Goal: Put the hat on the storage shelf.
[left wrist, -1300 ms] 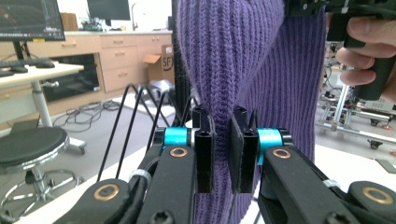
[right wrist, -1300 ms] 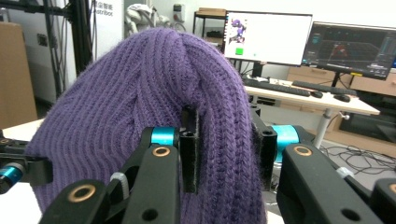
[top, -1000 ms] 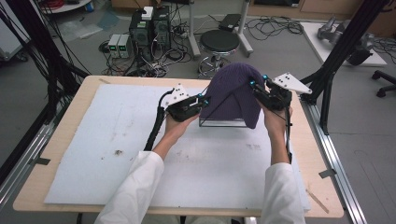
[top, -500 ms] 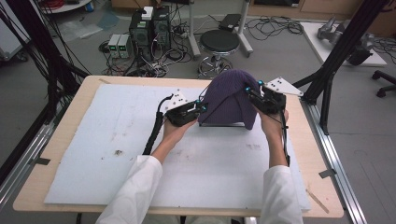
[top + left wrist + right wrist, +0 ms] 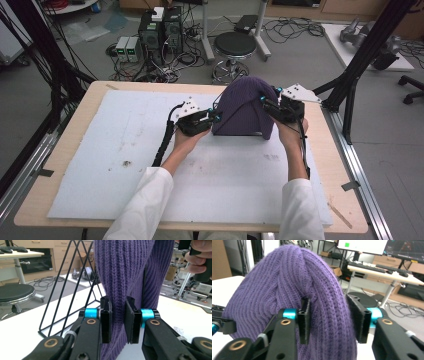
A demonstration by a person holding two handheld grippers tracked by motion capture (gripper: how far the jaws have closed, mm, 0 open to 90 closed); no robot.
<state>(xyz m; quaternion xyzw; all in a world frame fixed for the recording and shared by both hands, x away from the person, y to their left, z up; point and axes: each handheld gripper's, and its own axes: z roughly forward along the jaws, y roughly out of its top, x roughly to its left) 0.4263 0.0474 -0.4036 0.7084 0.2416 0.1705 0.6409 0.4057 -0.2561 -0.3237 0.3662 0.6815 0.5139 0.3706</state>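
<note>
The purple knit hat [image 5: 245, 107] is sitting over a black wire stand [image 5: 67, 287] near the far edge of the white mat [image 5: 120, 150], and both grippers are flanking it. The left gripper [image 5: 197, 121] is meeting the hat low on its left side; the right gripper [image 5: 280, 106] is meeting it higher on the right, so the hat's long axis is running upward between them, crown on top. Neither hand is looking nearer; both are already on the knit.

In the left gripper view, the jaws are pinching a narrow fold of the hat's lower edge [image 5: 117, 322]. In the right gripper view, the jaws are standing wider, with a thick bulge of knit [image 5: 327, 315] between them. They are probably clamping it, though the contact on the right pad is hard to confirm.
</note>
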